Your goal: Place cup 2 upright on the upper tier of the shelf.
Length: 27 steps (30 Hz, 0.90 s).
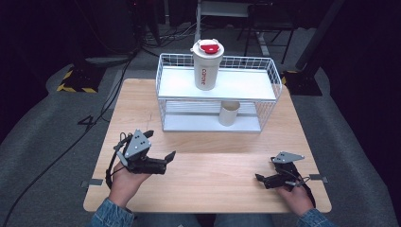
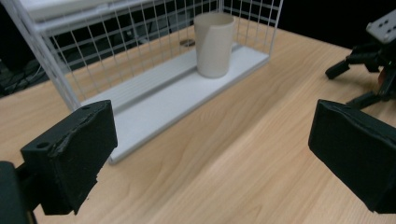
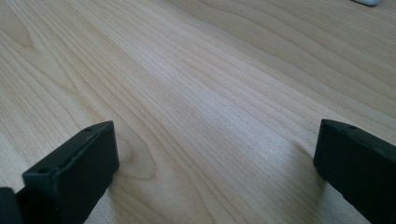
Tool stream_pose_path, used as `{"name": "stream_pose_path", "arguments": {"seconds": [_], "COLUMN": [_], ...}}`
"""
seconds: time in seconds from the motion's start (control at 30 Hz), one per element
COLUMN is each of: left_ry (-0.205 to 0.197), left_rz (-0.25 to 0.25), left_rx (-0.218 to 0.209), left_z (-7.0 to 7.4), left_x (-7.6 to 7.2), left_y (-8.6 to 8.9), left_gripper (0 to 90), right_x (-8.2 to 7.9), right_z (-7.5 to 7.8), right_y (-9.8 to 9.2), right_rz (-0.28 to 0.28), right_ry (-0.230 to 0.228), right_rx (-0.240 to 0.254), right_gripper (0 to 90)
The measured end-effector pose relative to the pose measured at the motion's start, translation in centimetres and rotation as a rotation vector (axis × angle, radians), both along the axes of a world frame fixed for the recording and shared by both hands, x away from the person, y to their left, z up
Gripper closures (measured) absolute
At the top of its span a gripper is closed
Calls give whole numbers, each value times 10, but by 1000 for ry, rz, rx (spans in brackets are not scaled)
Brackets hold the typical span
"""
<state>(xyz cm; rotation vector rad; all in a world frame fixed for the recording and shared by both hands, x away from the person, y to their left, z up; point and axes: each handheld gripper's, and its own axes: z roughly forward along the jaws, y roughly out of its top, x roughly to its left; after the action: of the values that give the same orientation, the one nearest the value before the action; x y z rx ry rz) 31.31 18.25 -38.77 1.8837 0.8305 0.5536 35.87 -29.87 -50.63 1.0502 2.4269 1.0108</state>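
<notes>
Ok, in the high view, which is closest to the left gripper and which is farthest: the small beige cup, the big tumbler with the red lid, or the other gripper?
From the left gripper, nearest first:
1. Small beige cup, on the wire rack's bottom shelf, up and to the right.
2. Tall white tumbler with the red lid, on the top shelf, farther back.
3. Right gripper, across the table near its right front corner.

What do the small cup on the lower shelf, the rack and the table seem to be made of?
Cup: probably paper or matte plastic; plain beige wall, no gloss, thin rim.
Rack: thin metal wire with a white coating, judging by its open grid; its flat shelves look like smooth white board.
Table: light wood or wood-look laminate, with visible grain lines and a soft sheen.
</notes>
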Motion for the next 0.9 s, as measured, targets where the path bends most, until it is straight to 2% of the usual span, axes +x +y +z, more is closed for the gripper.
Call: {"name": "stream_pose_path", "arguments": {"seconds": [0.2,0.33,0.43,0.5,0.57,0.63,0.77,0.9], "left_ry": [28,43,106,132,164,183,254,307], "left_rz": [30,49,33,21,9,12,6,8], "left_rx": [55,63,93,87,122,145,164,190], "left_z": [-28,-47,-58,-63,-70,-76,-87,-97], "left_x": [-11,-15,-13,-11,-10,-10,-8,-6], "left_y": [3,5,5,5,4,2,0,0], "left_gripper": [25,38,46,48,51,58,58,58], "right_x": [0,0,0,0,0,0,0,0], "right_z": [0,0,0,0,0,0,0,0], "right_y": [0,0,0,0,0,0,0,0], "right_rz": [-1,0,0,0,0,-1,0,0], "right_ry": [0,1,1,1,1,1,1,1], "right_rx": [0,0,0,0,0,0,0,0], "right_gripper": [1,1,1,1,1,1,1,1]}}
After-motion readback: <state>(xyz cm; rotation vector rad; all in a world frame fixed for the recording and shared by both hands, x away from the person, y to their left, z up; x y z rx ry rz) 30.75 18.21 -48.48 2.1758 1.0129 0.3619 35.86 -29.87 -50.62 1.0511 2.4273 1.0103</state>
